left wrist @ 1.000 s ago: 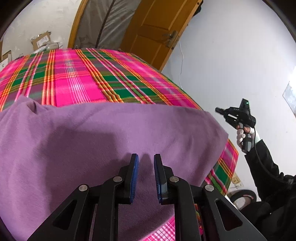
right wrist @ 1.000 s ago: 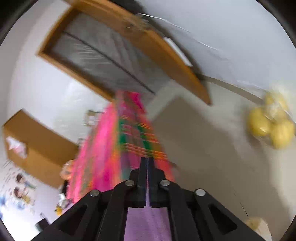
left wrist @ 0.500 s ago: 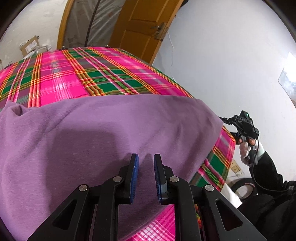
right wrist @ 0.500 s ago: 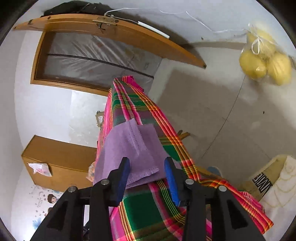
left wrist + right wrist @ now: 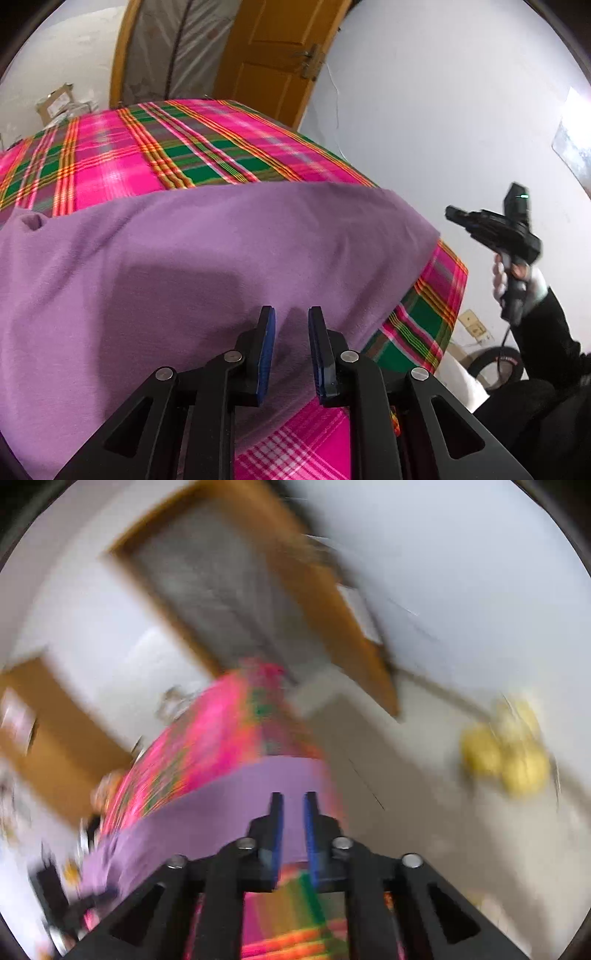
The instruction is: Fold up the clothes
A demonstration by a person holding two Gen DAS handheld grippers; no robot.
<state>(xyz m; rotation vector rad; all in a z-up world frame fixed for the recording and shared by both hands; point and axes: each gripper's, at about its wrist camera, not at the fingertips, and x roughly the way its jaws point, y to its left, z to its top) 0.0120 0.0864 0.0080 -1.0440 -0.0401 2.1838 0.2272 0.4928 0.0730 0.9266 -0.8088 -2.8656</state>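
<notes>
Seen from the left wrist, the left gripper (image 5: 290, 325) hangs low over one purple knitted garment (image 5: 177, 258), its two blue-padded fingers (image 5: 266, 343) a narrow gap apart with nothing pinched between them; whether the tips brush the fabric beneath cannot be told. That garment lies folded and fairly smooth across one pink, green and orange plaid cloth (image 5: 192, 147) that covers the table, its far edge straight, its right corner just short of the cloth's edge, and a small pucker at its far left. Off to the right, well apart from the table, a gloved hand with a black sleeve (image 5: 517, 284) holds the right gripper (image 5: 452, 216) up in front of the white wall; from this side its jaws cannot be read. One orange wooden door (image 5: 273, 51) stands behind the table. From the right wrist, heavily blurred, the right gripper (image 5: 293, 799) shows its two fingers (image 5: 276, 823) slightly spread and empty, the jaws having just been opening, and it points toward the near end of the purple garment (image 5: 221, 805), which lies on the plaid cloth (image 5: 218, 738). One bag of yellow round fruit (image 5: 506, 753) hangs by the wall at the right.
</notes>
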